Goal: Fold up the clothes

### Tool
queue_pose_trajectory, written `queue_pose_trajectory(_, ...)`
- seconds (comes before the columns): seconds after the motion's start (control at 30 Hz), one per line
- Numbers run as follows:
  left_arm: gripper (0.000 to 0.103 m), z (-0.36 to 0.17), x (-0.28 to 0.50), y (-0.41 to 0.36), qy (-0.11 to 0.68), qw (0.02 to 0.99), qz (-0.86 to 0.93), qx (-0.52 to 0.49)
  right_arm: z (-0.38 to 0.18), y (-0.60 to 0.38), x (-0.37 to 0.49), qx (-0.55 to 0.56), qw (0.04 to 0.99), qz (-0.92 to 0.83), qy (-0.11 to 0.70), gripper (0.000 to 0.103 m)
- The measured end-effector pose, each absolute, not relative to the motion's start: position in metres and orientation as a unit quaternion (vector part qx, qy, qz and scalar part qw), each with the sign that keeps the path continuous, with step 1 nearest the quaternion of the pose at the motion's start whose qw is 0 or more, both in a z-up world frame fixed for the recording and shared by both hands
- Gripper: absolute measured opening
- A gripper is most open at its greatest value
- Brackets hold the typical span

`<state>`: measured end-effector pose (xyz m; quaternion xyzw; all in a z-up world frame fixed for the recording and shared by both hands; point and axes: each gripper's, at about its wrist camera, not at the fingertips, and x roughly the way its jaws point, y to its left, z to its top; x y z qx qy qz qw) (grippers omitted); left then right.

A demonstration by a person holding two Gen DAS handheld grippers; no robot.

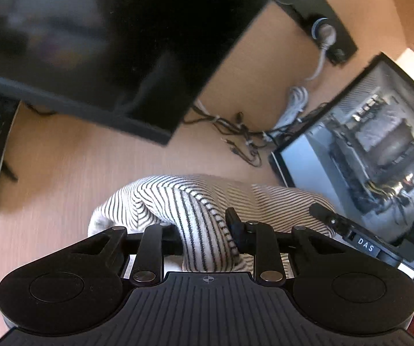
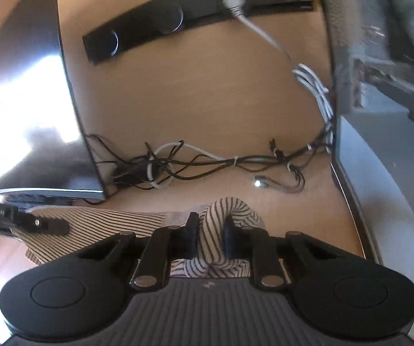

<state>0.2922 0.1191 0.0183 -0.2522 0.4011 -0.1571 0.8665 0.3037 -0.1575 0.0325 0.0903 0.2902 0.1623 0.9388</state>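
You have both grippers clamped on the striped shirt [image 1: 178,201]: your left gripper [image 1: 207,239] pinches a bunched ridge of cloth between narrow jaws, and your right gripper [image 2: 211,236] squeezes a raised hump of the same fabric, with the rest of it sagging to the wooden desk [image 1: 62,158] between the monitor [image 1: 91,43] and the computer case [image 1: 365,150]. Judging by the crumpled cloth and no flat crease in view, you are at the start, with the corners gripped and every fold left to make. No basket, box or drawer shows; the case holds only its own parts and the cables [image 2: 207,161] lie loose behind.
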Motion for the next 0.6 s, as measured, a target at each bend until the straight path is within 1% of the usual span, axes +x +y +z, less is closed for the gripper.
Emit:
queue_pose_trajectory(0.13,0.028,-0.003,0.252,0.116,0.428,0.849,-0.157,-0.268,0.019,-0.184,0.279,0.105,0.93,0.158,0.316,0.016)
queue_pose_trajectory(0.27,0.03,-0.042,0.232,0.101,0.474,0.836,-0.124,-0.246,-0.014,-0.186,0.266,0.085,0.915,0.147,0.366,0.016)
queue_pose_trajectory(0.3,0.031,-0.049,0.23,0.097,0.481,0.836,-0.114,-0.238,-0.025,-0.186,0.265,0.076,0.911,0.143,0.38,0.016)
queue_pose_trajectory(0.37,0.038,-0.054,0.227,0.093,0.485,0.839,-0.1,-0.225,-0.041,-0.186,0.264,0.064,0.903,0.139,0.401,0.018)
queue_pose_trajectory(0.43,0.042,-0.048,0.224,0.095,0.479,0.848,-0.089,-0.208,-0.039,-0.186,0.263,0.055,0.905,0.139,0.397,0.019)
queue_pose_trajectory(0.47,0.044,-0.042,0.221,0.097,0.472,0.856,-0.084,-0.195,-0.039,-0.187,0.263,0.051,0.906,0.14,0.396,0.025)
queue_pose_trajectory(0.5,0.045,-0.034,0.217,0.098,0.462,0.865,-0.077,-0.182,-0.033,-0.187,0.264,0.045,0.909,0.137,0.391,0.034)
queue_pose_trajectory(0.53,0.046,-0.027,0.214,0.1,0.452,0.872,-0.07,-0.173,-0.027,-0.187,0.264,0.039,0.915,0.135,0.379,0.037)
queue_pose_trajectory(0.57,0.053,-0.02,0.21,0.1,0.44,0.879,-0.066,-0.171,-0.02,-0.187,0.264,0.032,0.92,0.132,0.368,0.042)
queue_pose_trajectory(0.6,0.056,-0.011,0.207,0.101,0.427,0.885,-0.064,-0.173,-0.014,-0.188,0.264,0.026,0.925,0.13,0.357,0.051)
